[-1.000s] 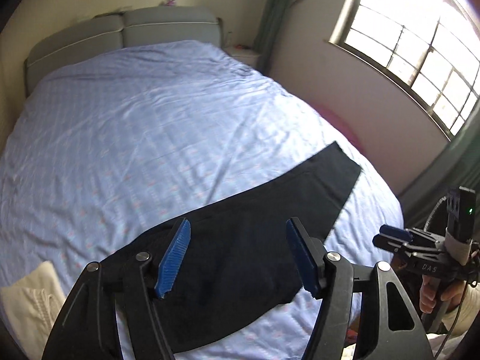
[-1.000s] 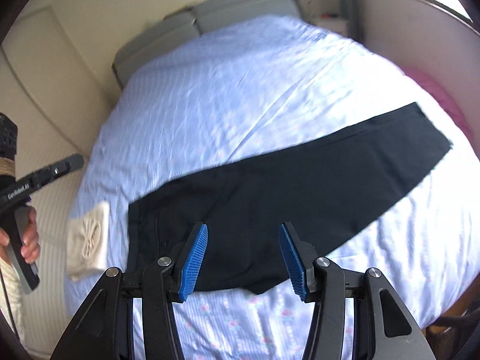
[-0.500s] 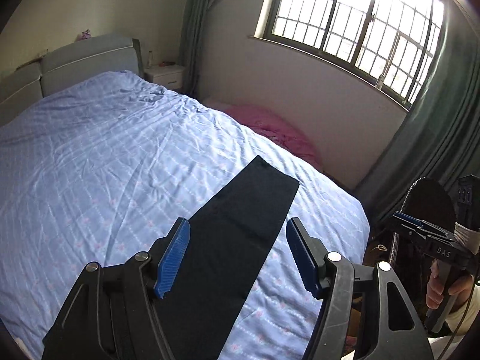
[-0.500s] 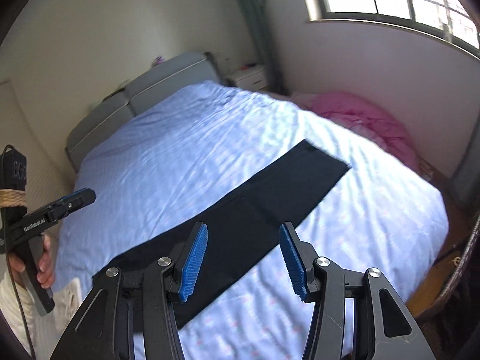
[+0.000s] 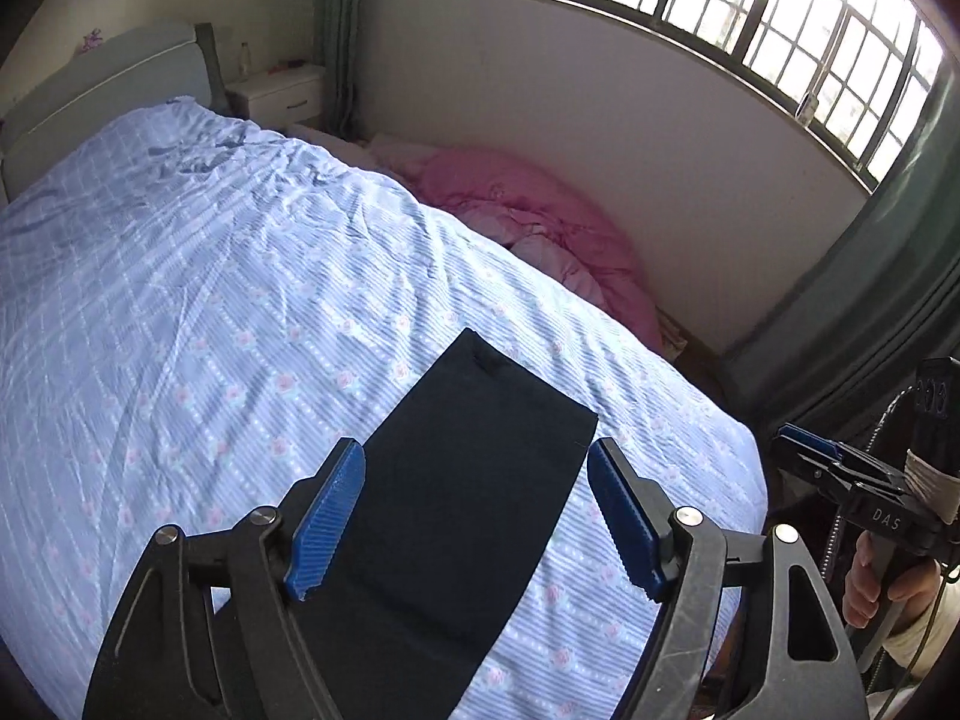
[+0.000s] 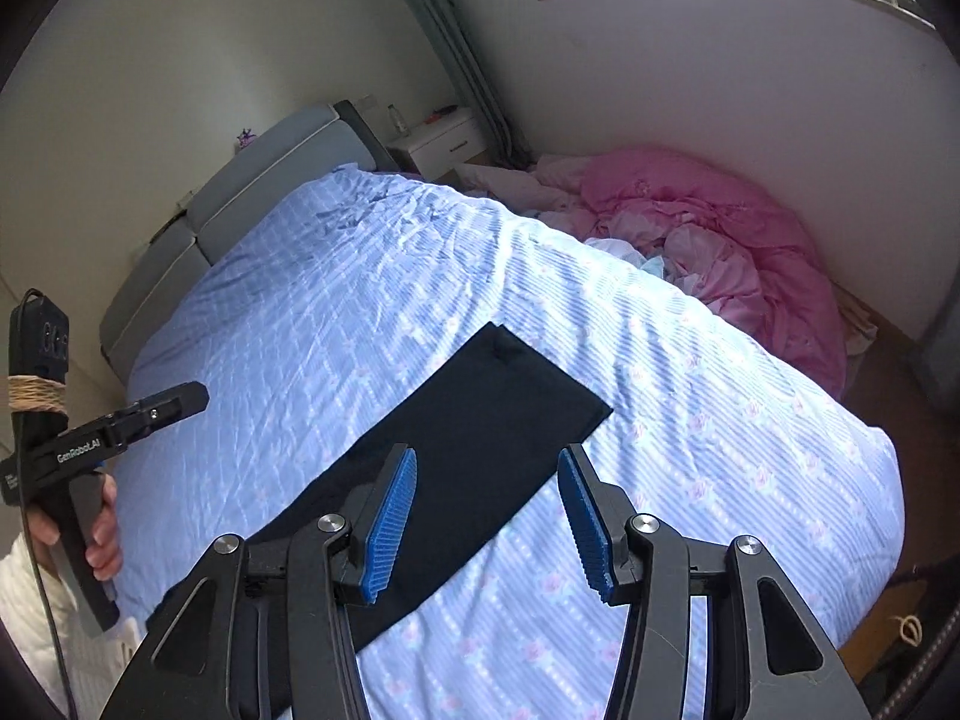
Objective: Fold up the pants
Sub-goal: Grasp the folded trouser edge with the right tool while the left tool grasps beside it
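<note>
Black pants (image 5: 468,480) lie flat on the blue bedspread (image 5: 180,330), folded lengthwise, with the leg hem end toward the bed's right side. They also show in the right wrist view (image 6: 480,438). My left gripper (image 5: 474,522) is open and empty, held above the leg end. My right gripper (image 6: 486,522) is open and empty, above the same leg part. The right gripper also appears at the right edge of the left wrist view (image 5: 840,474), and the left gripper at the left edge of the right wrist view (image 6: 138,420). The waist end is hidden.
A pink quilt (image 6: 720,240) lies heaped on the floor between the bed and the window wall. A white nightstand (image 6: 438,138) stands by the grey headboard (image 6: 270,174). A barred window (image 5: 750,24) and green curtains (image 5: 870,312) are at the right.
Both grippers have swung to the right along the pants, from over the waist and seat part to over the leg hem end. Both stayed open.
</note>
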`<act>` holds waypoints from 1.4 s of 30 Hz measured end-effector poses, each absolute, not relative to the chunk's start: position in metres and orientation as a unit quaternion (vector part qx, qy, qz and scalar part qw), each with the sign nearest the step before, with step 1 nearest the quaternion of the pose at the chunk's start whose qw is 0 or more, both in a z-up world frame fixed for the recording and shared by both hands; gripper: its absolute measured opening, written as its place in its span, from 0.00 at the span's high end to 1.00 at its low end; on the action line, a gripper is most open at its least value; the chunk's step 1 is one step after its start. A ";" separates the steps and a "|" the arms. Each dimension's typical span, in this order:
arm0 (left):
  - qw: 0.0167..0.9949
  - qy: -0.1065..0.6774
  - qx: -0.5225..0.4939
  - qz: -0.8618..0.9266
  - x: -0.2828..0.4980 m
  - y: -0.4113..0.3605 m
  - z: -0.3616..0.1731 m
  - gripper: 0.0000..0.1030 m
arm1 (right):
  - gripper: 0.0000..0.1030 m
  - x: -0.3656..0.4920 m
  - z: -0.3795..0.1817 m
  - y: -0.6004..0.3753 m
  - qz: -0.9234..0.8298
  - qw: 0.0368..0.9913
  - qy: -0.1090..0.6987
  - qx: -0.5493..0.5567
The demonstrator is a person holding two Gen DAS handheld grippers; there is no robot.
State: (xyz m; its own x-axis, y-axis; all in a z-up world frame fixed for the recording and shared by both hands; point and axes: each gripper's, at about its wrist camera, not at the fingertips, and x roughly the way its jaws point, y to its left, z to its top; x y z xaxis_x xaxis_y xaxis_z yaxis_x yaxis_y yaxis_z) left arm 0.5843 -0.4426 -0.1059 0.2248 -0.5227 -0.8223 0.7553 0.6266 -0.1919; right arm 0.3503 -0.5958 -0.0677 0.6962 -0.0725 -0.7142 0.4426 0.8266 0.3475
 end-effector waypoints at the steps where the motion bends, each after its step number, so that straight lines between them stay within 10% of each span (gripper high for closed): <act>1: 0.767 0.470 0.132 -0.416 0.592 -0.454 -0.115 0.26 | 0.51 0.359 -0.076 -0.608 -0.148 0.883 0.363 0.259; 15: 0.698 0.533 0.204 -0.433 0.684 -0.592 -0.289 0.26 | 0.58 0.435 -0.232 -0.677 -0.189 0.826 0.369 0.383; 27: 0.672 0.545 0.212 -0.455 0.699 -0.618 -0.315 0.29 | 0.65 0.457 -0.279 -0.688 -0.209 0.797 0.382 0.419; 35: 0.663 0.538 0.234 -0.464 0.700 -0.622 -0.320 0.88 | 0.83 0.461 -0.293 -0.692 -0.222 0.786 0.404 0.411; 42: 0.651 0.539 0.224 -0.486 0.708 -0.637 -0.312 0.93 | 0.94 0.447 -0.269 -0.696 -0.239 0.795 0.383 0.405</act>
